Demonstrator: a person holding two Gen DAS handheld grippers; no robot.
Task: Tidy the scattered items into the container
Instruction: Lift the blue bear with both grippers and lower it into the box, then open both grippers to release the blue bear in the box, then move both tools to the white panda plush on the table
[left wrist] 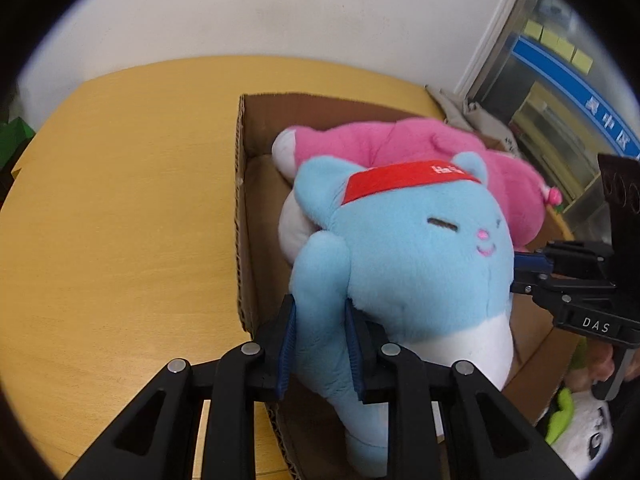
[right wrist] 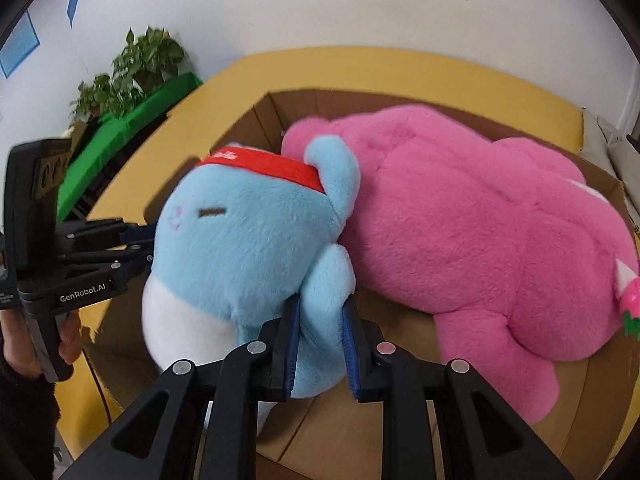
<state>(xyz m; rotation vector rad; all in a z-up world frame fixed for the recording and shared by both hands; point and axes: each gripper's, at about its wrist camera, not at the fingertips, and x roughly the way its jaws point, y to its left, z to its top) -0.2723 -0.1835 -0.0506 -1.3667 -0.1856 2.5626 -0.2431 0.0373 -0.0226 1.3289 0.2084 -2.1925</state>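
Observation:
A light blue plush toy with a red headband and white belly hangs over the open cardboard box. My left gripper is shut on one of its arms. My right gripper is shut on its other arm; the toy shows there too. A large pink plush lies inside the box, just behind the blue one; it also shows in the left wrist view. Each gripper shows in the other's view, the right and the left, both against the toy's sides.
The box stands on a round yellow wooden table. A white and green plush lies low at the right of the box. Potted plants and a green box stand beyond the table. A white wall is behind.

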